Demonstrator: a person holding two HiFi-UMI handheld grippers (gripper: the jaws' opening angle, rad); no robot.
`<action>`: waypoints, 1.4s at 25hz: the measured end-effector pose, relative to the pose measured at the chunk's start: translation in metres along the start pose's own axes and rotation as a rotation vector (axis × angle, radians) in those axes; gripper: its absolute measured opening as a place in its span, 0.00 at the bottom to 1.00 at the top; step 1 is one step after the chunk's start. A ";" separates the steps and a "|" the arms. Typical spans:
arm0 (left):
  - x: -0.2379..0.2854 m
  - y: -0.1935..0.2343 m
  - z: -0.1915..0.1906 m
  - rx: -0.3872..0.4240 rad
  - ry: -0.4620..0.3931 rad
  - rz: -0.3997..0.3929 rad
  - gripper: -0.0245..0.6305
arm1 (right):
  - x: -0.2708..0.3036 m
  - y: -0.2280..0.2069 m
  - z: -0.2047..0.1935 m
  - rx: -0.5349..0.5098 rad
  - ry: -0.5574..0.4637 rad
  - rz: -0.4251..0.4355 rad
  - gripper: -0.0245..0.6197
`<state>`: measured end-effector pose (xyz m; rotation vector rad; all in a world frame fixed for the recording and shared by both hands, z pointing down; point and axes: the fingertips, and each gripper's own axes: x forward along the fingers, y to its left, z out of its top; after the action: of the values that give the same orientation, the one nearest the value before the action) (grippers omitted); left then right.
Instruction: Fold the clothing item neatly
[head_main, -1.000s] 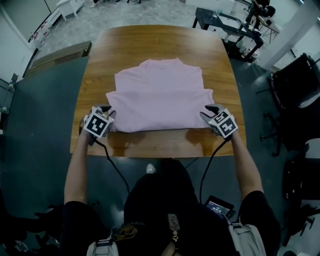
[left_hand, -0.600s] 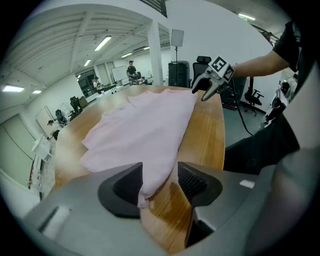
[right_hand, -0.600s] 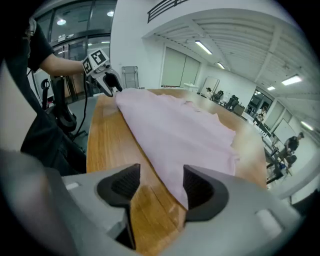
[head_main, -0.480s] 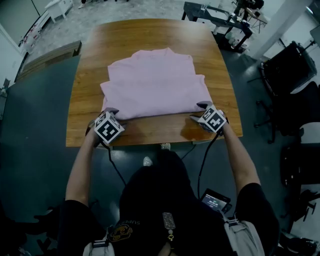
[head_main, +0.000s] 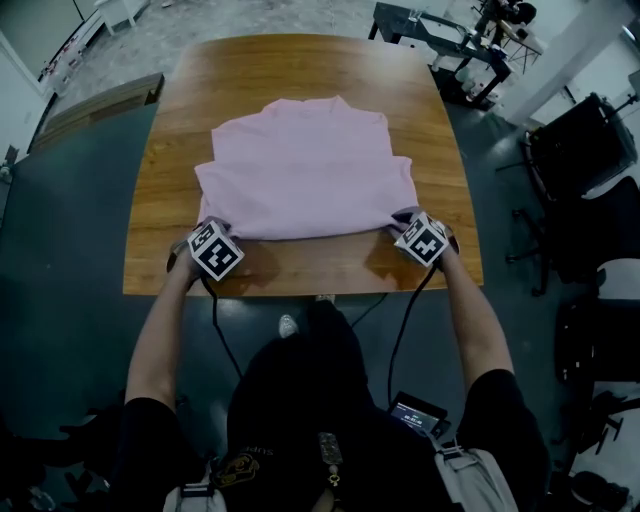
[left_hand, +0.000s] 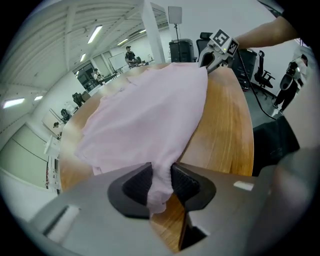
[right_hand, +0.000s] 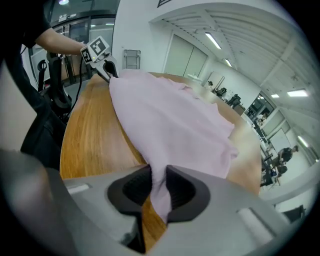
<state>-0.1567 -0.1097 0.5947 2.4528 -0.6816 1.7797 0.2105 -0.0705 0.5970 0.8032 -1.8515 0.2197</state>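
A pink shirt (head_main: 305, 170) lies folded once on the wooden table (head_main: 300, 272), collar at the far side. My left gripper (head_main: 214, 230) is at its near left corner and my right gripper (head_main: 408, 222) at its near right corner. In the left gripper view the jaws (left_hand: 161, 180) have just been closing and now pinch a bunched fold of the pink cloth (left_hand: 150, 115). In the right gripper view the jaws (right_hand: 157, 187) have closed likewise on the pink cloth (right_hand: 170, 125). Each gripper view shows the other gripper (left_hand: 212, 56) (right_hand: 103, 64) at the far end of the near hem.
A strip of bare wood runs along the table's near edge. Black office chairs (head_main: 585, 165) stand on the right, a metal-framed bench (head_main: 450, 40) at the back right, a wooden board (head_main: 100, 105) on the floor at the left. Cables hang from both grippers.
Both grippers have come down onto the shirt's near corners and their jaws have closed on the cloth. The near hem is now drawn taut between them.
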 end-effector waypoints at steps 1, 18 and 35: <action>0.000 0.002 0.000 -0.004 0.003 -0.005 0.22 | -0.001 -0.001 0.003 -0.017 0.003 -0.002 0.13; -0.115 0.019 0.012 0.017 -0.115 -0.049 0.10 | -0.095 0.021 0.041 -0.175 -0.033 0.100 0.09; -0.139 0.142 0.092 -0.003 -0.093 -0.032 0.10 | -0.102 -0.110 0.117 -0.189 -0.086 0.186 0.09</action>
<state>-0.1605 -0.2179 0.4049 2.5433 -0.6468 1.6608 0.2125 -0.1684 0.4338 0.5173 -1.9954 0.1264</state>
